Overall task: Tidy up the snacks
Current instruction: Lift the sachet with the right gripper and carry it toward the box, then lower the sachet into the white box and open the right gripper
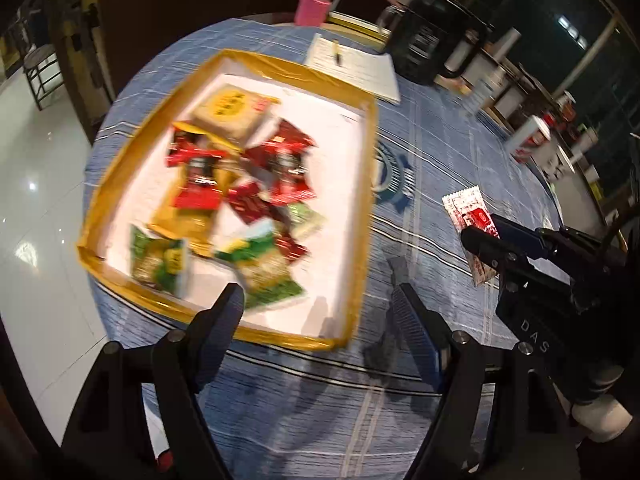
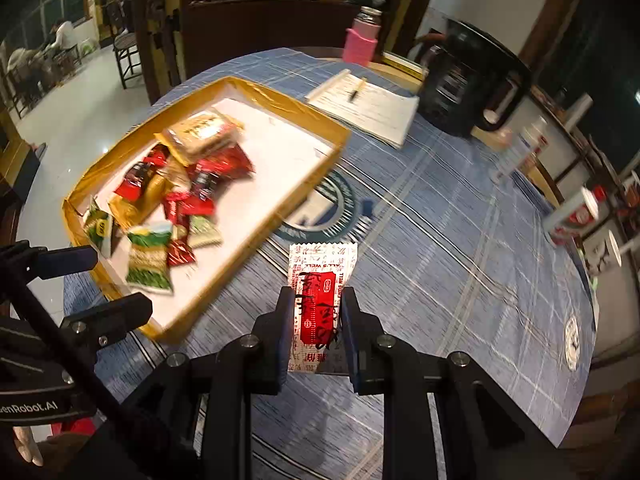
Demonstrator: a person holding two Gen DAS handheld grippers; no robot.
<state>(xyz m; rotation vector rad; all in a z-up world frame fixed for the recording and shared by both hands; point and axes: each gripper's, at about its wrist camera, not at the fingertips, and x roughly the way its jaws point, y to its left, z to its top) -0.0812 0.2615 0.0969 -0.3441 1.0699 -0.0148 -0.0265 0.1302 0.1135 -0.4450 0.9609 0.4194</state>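
Note:
A shallow box with a gold-taped rim (image 1: pixel 362 208) (image 2: pixel 280 204) lies on the blue tablecloth, holding several snack packets in red, green and tan (image 1: pixel 224 184) (image 2: pixel 176 200). My right gripper (image 2: pixel 316 300) is shut on a white and red snack packet (image 2: pixel 320 276), held above the cloth to the right of the box. That packet (image 1: pixel 464 210) and the right gripper (image 1: pixel 486 240) also show at the right of the left wrist view. My left gripper (image 1: pixel 316 284) stands open with nothing between its fingers, over the box's near right corner.
A notepad with a pen (image 1: pixel 352 66) (image 2: pixel 368 104) lies behind the box. A black kettle (image 1: pixel 432 48) (image 2: pixel 472 92) and a pink bottle (image 1: pixel 314 0) (image 2: pixel 362 42) stand at the back. Boxes and a bottle (image 2: pixel 572 212) line the table's right edge.

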